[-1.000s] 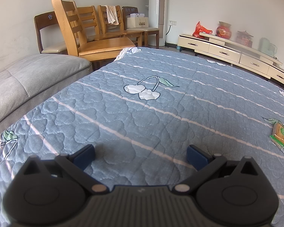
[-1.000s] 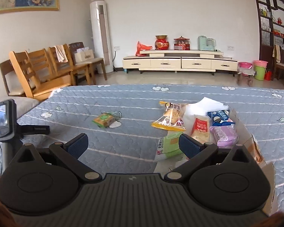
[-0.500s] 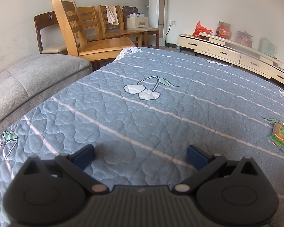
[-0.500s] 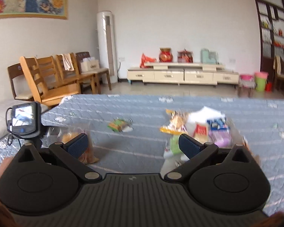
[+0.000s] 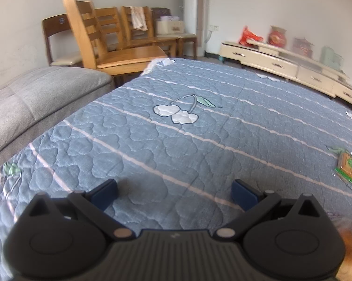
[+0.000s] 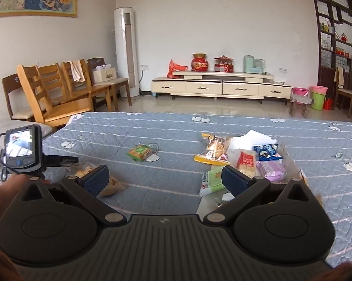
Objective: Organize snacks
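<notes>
The left gripper (image 5: 174, 190) is being held low over the blue quilted cover (image 5: 199, 140), its jaws spread wide with nothing but quilt between them. At the right edge of the left wrist view a green-and-orange biscuit packet (image 5: 349, 171) is lying flat on the cover, well apart from the blue pads (image 5: 104, 194). An orange blur is showing at the lower right corner of that view; what it is cannot be told.

The right gripper (image 6: 165, 182) is likewise being held released, empty, above the near part of the cover (image 6: 176, 128). The same biscuit packet (image 6: 140, 152) is being seen ahead and left of centre, lying alone. To the right, snacks are gathered in and around a shallow cardboard box (image 6: 290, 161): a yellow bread packet (image 6: 213, 149) is leaning at its far left edge, a red-and-white packet (image 6: 246, 161), a blue packet (image 6: 267, 152) and a purple packet (image 6: 270, 172) are lying inside, and a green packet (image 6: 211, 180) is resting at the near left corner, just beside the right fingertip. A clear bag of golden snacks (image 6: 112, 183) is lying partly hidden behind the left fingertip. At the far left the other handle's small screen (image 6: 21, 148) is showing.
</notes>
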Tool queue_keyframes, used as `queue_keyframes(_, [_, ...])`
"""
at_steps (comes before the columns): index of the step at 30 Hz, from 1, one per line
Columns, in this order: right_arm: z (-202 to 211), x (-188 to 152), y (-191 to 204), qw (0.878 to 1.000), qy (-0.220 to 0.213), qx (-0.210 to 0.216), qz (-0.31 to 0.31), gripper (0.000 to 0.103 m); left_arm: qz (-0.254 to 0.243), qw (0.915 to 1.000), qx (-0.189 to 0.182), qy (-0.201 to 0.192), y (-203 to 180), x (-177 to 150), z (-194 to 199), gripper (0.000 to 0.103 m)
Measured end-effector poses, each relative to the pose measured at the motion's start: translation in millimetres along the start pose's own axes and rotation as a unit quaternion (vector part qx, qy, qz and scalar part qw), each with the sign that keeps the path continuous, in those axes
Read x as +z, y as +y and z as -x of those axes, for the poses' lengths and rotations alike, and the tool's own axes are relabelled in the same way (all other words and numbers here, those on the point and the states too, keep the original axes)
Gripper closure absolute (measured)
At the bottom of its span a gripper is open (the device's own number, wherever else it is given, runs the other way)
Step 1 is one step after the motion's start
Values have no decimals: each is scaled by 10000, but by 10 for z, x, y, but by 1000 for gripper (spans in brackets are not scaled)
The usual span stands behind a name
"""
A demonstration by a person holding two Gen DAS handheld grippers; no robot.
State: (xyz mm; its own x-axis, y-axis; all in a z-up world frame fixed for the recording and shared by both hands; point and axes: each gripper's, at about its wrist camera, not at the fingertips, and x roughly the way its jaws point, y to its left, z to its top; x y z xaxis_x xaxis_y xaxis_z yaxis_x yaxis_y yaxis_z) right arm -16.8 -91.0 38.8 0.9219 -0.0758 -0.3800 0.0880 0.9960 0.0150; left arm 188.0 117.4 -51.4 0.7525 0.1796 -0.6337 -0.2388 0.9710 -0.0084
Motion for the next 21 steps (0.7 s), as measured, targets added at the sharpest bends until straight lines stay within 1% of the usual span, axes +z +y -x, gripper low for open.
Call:
queue_keyframes(1, [-8, -2, -6, 10000, 22, -19, 1, 0, 16, 10000, -98, 12, 27, -10, 56, 1])
queue_keyframes(2, [-12, -12, -8, 10000, 37, -27, 8, 0, 139, 9999, -80, -37, 72, -37, 152, 1])
queue_keyframes(3, [-19, -29, -6, 10000, 53, -35, 13, 0, 244, 9996, -61, -112, 117, -60, 279, 1])
queue_keyframes(5, [-19, -40, 5, 10000, 65, -27, 7, 0, 364, 9989, -154, -245, 199, -105, 560, 1])
queue_keyframes(6, [-18, -34, 14, 10000, 53, -16, -9, 0, 455, 9986, -216, -190, 226, -133, 696, 1])
queue_keyframes(7, [-15, -29, 22, 10000, 35, 13, -27, 0, 550, 9976, -394, -119, 238, -169, 820, 1])
queue_keyframes(9, [-9, -31, 39, 10000, 9, 69, -39, 0, 451, 9935, -1040, 39, 198, -251, 1011, 1])
queue_keyframes(11, [6, -27, 50, 9999, 13, 103, -30, 0, 420, 9896, -1357, 210, 133, -345, 1135, 1])
queue_keyframes(13, [49, -17, 47, 9999, -45, 146, -10, 0, 506, 9788, -1927, 481, 45, -437, 1176, 1])
queue_keyframes(14, [67, -5, 30, 9998, -95, 150, 2, 0, 474, 9746, -2114, 575, -22, -475, 1181, 1])
queue_keyframes(15, [82, 3, 15, 9998, -134, 137, 12, 0, 499, 9719, -2219, 604, -88, -508, 1181, 1])
queue_keyframes(17, [106, 14, -24, 9998, -182, 123, -18, 0, 655, 9692, -2280, 657, -194, -555, 1127, 1])
queue_keyframes(20, [132, 8, -89, 9997, -213, 96, -73, 0, 836, 9695, -2124, 891, -347, -565, 942, 1])
queue_keyframes(21, [135, 4, -107, 9997, -226, 71, -79, 0, 842, 9725, -2049, 717, -396, -553, 947, 1])
